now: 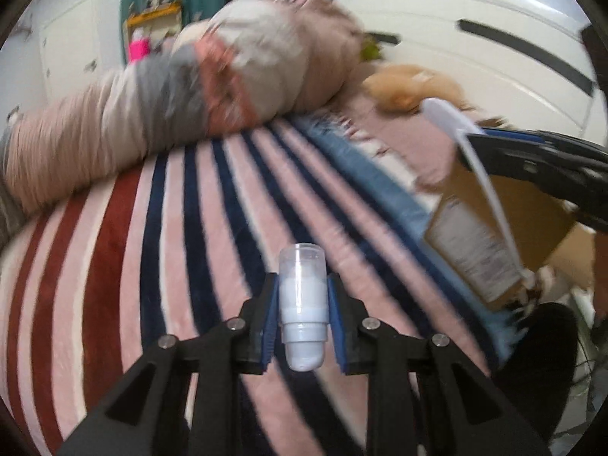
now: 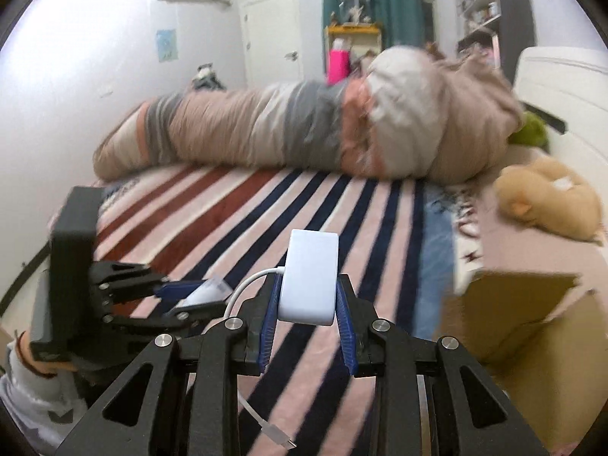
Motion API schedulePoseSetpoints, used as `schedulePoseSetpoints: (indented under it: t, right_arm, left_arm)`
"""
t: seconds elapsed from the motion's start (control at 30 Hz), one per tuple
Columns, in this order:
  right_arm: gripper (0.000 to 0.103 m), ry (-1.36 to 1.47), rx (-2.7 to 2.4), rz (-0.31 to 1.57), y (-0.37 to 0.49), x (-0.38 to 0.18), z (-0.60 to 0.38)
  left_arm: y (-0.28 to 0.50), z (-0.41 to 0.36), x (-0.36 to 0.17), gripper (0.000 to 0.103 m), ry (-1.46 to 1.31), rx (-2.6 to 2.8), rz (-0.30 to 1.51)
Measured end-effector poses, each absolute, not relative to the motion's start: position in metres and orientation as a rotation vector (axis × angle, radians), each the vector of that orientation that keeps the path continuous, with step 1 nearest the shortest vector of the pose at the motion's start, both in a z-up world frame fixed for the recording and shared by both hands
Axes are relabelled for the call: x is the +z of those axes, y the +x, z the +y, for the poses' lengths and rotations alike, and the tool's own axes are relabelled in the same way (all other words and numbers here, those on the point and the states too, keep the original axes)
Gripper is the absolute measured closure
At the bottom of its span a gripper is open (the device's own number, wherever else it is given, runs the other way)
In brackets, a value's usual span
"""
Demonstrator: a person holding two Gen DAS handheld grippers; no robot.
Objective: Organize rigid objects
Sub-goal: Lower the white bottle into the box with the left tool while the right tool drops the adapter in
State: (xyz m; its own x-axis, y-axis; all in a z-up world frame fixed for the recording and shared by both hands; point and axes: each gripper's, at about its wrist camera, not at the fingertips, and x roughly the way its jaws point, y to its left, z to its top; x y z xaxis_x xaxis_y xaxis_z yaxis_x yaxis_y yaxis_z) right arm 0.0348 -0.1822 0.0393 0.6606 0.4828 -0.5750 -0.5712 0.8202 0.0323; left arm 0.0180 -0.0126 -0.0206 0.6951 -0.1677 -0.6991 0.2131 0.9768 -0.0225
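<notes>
Above the striped blanket [image 1: 182, 235], our left tongs [image 1: 303, 296] clamp a white tube [image 1: 303, 304]; our right tongs [image 2: 307, 296] clamp a white adapter [image 2: 311, 277], left of the cardboard box [image 2: 532, 326].

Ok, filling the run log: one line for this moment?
left tongs: shut on clear tube | right tongs: shut on white adapter | cardboard box: open
</notes>
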Motion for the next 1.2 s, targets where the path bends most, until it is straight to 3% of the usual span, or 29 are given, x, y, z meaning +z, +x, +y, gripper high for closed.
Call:
schedulePoseSetpoints:
  t: [0.2, 0.37, 0.7, 1.1, 1.2]
  right_arm:
    - [0.079, -0.131, 0.432, 0.537, 0.043, 0.072, -0.253]
    - [0.079, -0.178, 0.355, 0.631, 0.057, 0.049, -0.298]
    - [0.078, -0.172, 0.390, 0.752, 0.075, 0.005, -0.341]
    - [0.077, -0.182, 0.436, 0.738, 0.069, 0.000, -0.350]
    - [0.076, -0.176, 0.443, 0.741, 0.069, -0.001, -0.351]
  left_arm:
    - [0.013, -0.070, 0.045, 0.081, 0.083, -0.349, 0.680]
    - [0.021, -0.136, 0.075, 0.081, 0.129, -0.447, 0.663]
    - [0.068, -0.208, 0.049, 0.081, 0.155, -0.471, 0.795]
    - [0.090, -0.238, 0.025, 0.081, 0.184, -0.457, 0.871]
    - [0.090, -0.240, 0.023, 0.073, 0.196, -0.446, 0.878]
